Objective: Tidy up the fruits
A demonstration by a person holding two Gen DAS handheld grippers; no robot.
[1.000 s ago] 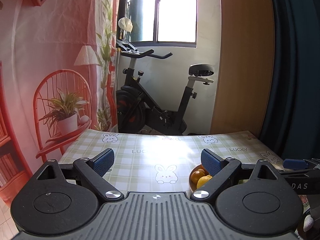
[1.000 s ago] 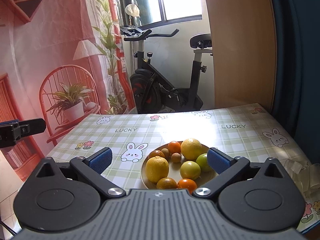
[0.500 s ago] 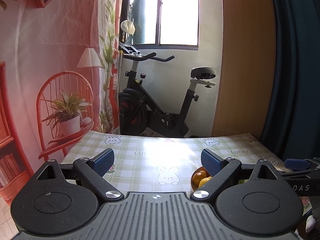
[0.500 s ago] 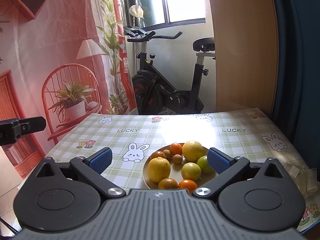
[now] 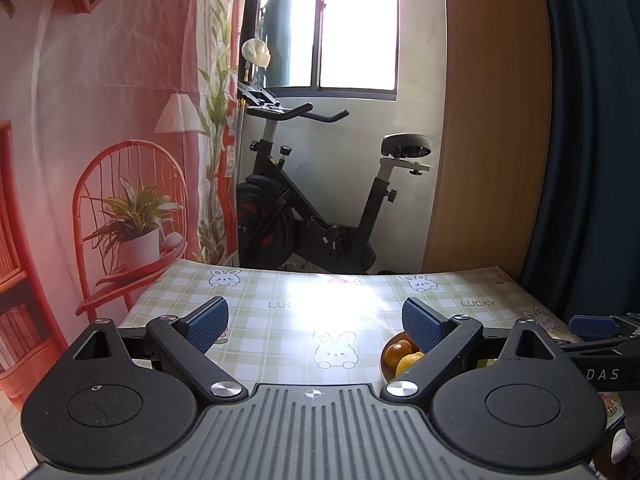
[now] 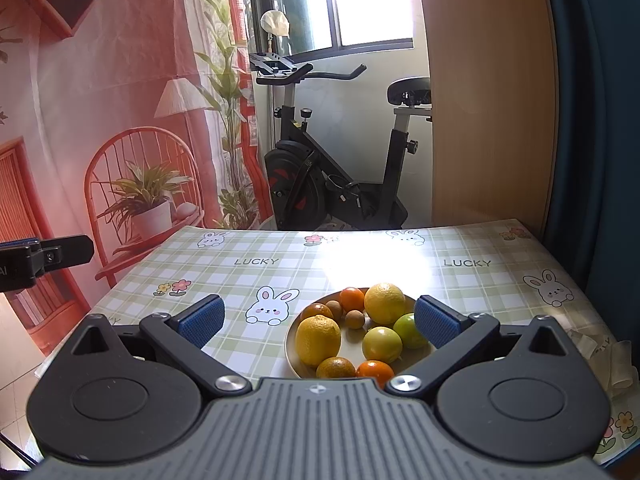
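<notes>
A beige plate on the green checked tablecloth holds several fruits: a lemon, a big yellow orange, small oranges, green-yellow fruits and two small brown fruits. My right gripper is open and empty, held just before and above the plate. My left gripper is open and empty, to the plate's left; the plate's edge with an orange and a lemon shows behind its right finger.
The table has a tablecloth with bunnies and "LUCKY" print. Crumpled clear plastic lies at its right edge. An exercise bike stands beyond the far edge. A pink printed backdrop hangs on the left, a wooden panel and dark curtain on the right.
Both grippers have risen and tilted slightly, so the table and plate sit a little lower in both views. Both stay open and empty. The fruits have not moved.
</notes>
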